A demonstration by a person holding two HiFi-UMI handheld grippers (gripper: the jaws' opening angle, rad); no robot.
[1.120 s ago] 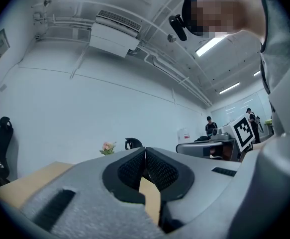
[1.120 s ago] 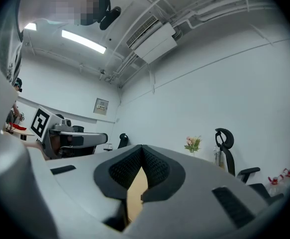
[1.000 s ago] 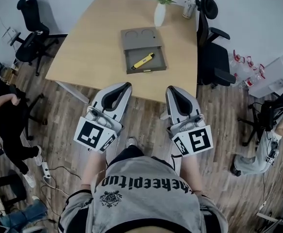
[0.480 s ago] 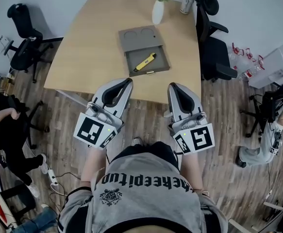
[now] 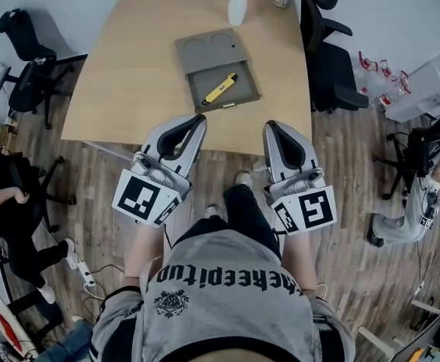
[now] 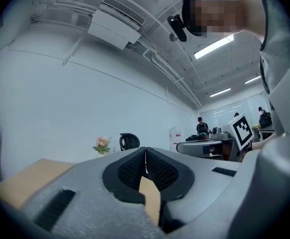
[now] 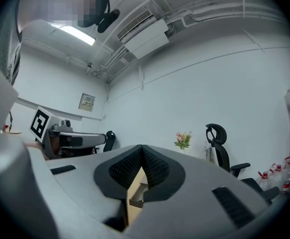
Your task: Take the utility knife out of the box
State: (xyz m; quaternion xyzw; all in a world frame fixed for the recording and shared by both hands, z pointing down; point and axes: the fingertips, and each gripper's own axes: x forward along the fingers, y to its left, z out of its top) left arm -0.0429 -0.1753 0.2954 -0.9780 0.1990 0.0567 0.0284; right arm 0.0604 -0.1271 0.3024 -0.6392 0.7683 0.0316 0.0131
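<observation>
Hovering short of the box (image 5: 207, 52), the left gripper (image 5: 199, 119) and right gripper (image 5: 269, 125) have jaws together, empty; arriving closed could shove the knife (image 5: 220, 88) instead of gripping.

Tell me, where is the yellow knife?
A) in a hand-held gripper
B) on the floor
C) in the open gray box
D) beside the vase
C: the yellow utility knife lies slantwise inside the open gray box on the wooden table.

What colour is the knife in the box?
The knife is yellow, clearest in the head view.
</observation>
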